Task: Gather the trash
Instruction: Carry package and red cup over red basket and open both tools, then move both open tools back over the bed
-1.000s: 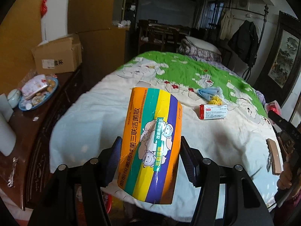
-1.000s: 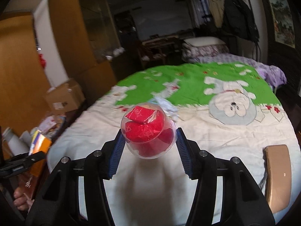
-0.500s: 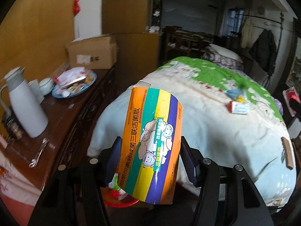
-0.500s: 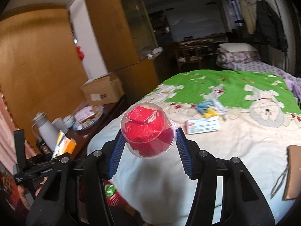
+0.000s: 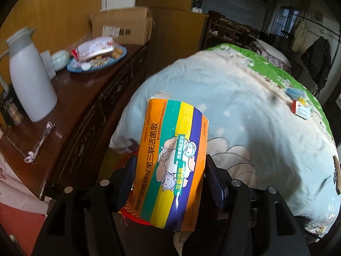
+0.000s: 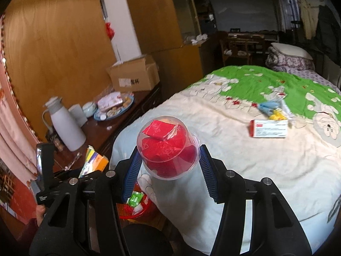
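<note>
In the left wrist view, the left gripper [image 5: 170, 177] is pointing steeply downward from the bottom of the frame, with a striped medicine box [image 5: 170, 162] sitting between its blue pads. Its jaws have just been opening a little; the right pad is lying against the box's edge, while a sliver of gap seems to be showing at the left pad, so whether the box is still pinched is hard to tell. Under the box's lower edge a red bin [image 5: 132, 214] is peeking out. The dark wooden sideboard [image 5: 85, 98] is filling the left of the frame, the bed [image 5: 245, 111] the right.

In the right wrist view, the right gripper [image 6: 169, 166] is tilting moderately down at lower centre, its jaws standing about half open and pressing on a clear plastic cup [image 6: 168, 147] stuffed with red wrappers. Just below it, the red bin [image 6: 138, 208] is sitting on the floor between sideboard and bed, with green packets inside. At lower left the left gripper [image 6: 85, 170] is appearing with the striped box [image 6: 94, 162], a hand [image 6: 40, 212] gripping its handle at the frame's edge. A small red-and-white carton [image 6: 269, 129] is lying on the bed at right.
</note>
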`<state>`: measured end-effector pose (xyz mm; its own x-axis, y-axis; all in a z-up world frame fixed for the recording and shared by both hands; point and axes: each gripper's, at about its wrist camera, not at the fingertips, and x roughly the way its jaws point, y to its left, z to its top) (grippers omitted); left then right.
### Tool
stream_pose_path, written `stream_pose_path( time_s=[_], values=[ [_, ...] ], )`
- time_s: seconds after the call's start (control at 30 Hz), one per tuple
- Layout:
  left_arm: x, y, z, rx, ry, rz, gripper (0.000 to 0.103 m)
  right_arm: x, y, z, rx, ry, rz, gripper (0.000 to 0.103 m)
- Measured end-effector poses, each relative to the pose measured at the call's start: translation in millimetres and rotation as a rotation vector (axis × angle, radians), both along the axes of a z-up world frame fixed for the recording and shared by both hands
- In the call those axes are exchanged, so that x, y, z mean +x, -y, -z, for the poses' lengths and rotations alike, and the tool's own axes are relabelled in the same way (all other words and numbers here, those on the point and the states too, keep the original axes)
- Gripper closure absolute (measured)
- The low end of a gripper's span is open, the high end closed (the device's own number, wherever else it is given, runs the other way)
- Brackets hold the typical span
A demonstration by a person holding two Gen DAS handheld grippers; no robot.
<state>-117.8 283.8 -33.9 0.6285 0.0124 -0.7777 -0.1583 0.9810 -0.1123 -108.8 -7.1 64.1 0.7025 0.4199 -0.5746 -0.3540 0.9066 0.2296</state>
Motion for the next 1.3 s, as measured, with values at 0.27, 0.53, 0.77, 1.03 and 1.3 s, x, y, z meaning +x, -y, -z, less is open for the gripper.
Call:
stream_pose_path(
  time_s=[0.27,0.53,0.77,1.03,1.3],
  values=[
    [16.6,-14.8,35.9,0.008,-0.052,-0.024,0.019,23.5,-48.7,24.8,-0.050,-0.071,-0.079,0.049],
    [20.4,-38.4,51.5,0.021,-0.067,-0.098,0.011,40.6,-99.8,48.4,-0.088,-0.131,-0.180,0.049],
    [2.9,-99.5,66.6,-0.091,-0.081,-0.253,0.010,41.4,-161.8,71.5,-0.126,-0.182,-0.339,0.049],
    [-15.4,-143.4,62.4,-0.113,-0.091,-0.338,0.010,51.8,-216.5,93.1,-0.103,-0.254,-0.464,0.045],
    [-7.3,-121.6,51.9,-0.062,-0.080,-0.290,0.010,56.9,-186.7,82.4,-0.071,-0.236,-0.402,0.042]
  ],
)
